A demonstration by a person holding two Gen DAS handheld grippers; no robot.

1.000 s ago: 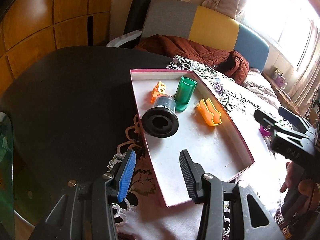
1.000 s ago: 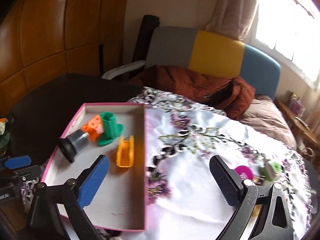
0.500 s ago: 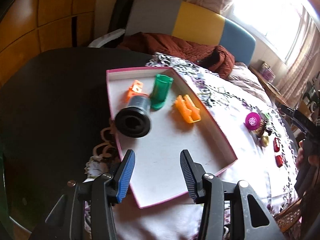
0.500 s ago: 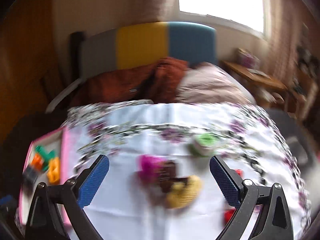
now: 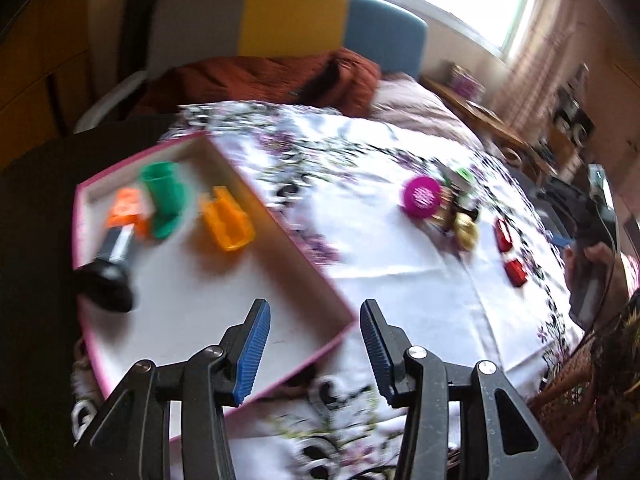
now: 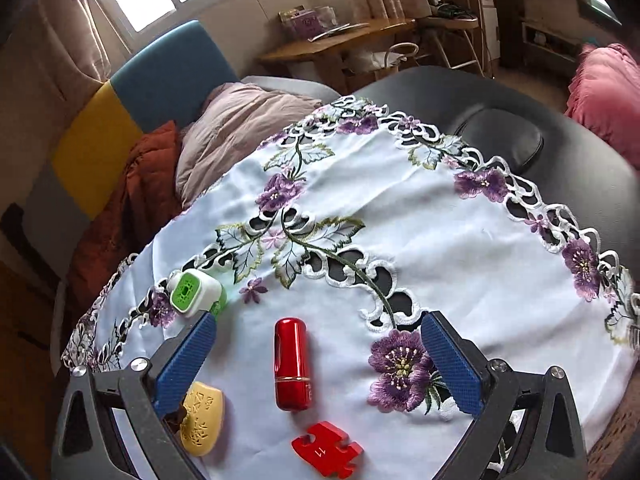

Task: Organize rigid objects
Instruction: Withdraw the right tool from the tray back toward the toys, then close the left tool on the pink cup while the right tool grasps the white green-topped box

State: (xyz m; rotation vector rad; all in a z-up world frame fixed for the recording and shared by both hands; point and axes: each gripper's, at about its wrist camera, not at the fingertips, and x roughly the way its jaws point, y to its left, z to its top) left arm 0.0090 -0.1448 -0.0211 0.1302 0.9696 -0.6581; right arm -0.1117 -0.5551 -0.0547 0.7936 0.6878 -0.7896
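Observation:
In the left wrist view a pink-rimmed white tray holds a green cup, an orange block, an orange clip and a black-ended cylinder. My left gripper hovers open and empty over the tray's near corner. Loose on the cloth lie a magenta disc, a yellow piece and red pieces. In the right wrist view my right gripper stands open above a red cylinder, beside a yellow piece, a red puzzle piece and a green-and-white box.
A white embroidered tablecloth covers a dark round table. A yellow, grey and blue sofa with a rust blanket stands behind. A hand on the other gripper shows at the right edge of the left wrist view.
Both views have swung right. The left gripper moved from over the tray's middle to its near corner. The right gripper left the tray side and now hangs over the red cylinder.

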